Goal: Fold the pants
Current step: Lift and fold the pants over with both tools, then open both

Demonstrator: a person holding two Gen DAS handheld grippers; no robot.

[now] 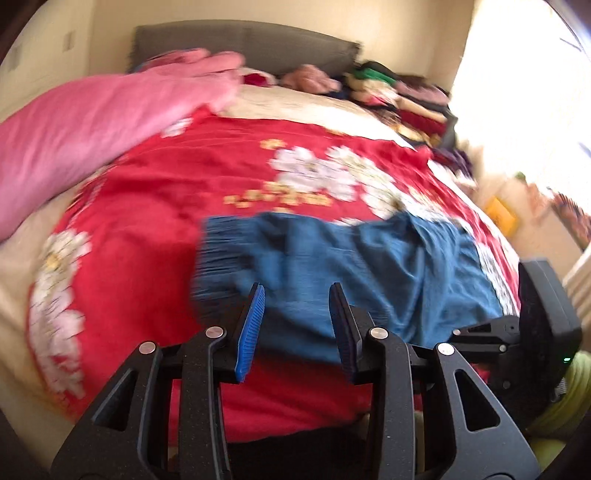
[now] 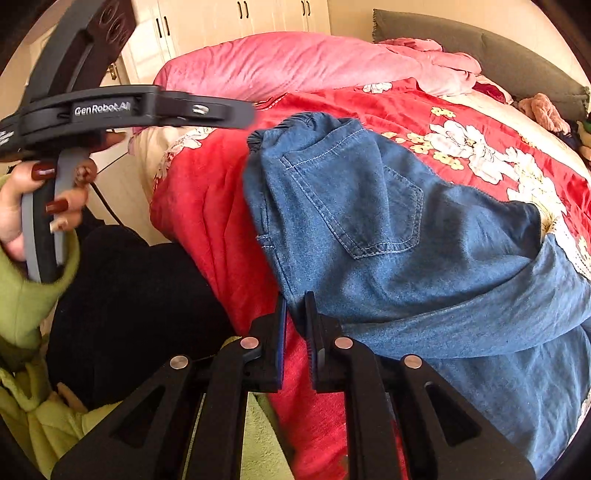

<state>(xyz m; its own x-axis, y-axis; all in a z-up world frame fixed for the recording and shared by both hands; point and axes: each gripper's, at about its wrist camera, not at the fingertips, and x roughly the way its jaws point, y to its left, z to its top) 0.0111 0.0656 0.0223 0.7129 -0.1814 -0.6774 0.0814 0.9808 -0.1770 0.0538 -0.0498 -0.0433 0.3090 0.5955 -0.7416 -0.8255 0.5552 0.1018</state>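
Legible writing: "GenRobot.AI" in pale letters on the dark body of the left tongs (image 2: 255, 110), seen from the right wrist view. No other text can be read; the left wrist view is motion-blurred.

Task item: blue denim pants (image 2: 369, 229) lie on the bed, on a red floral quilt (image 2: 207, 206). The elastic waistband (image 2: 291, 123) points toward the far left of the bed, a stitched back pocket (image 2: 365, 206) faces up, and the long axis runs from the waistband down to the lower right of the right wrist view, where a leg is folded across the body of the garment.

Left tongs (image 1: 295, 291): released, jaws apart with nothing between them, above the near edge of the pants (image 1: 351, 266). They are held by a hand (image 2: 33, 206) with dark red nails and a green sleeve.

Right tongs (image 2: 295, 299): a narrow gap between the jaws, at the pants' near edge; no cloth is clearly pinched.

Room: a pink duvet (image 2: 280, 62) is bundled at the far side, a grey headboard (image 2: 480, 44) stands behind, cream cupboard doors (image 2: 236, 18) lie beyond, and assorted clothes (image 1: 399, 96) are piled near the headboard.
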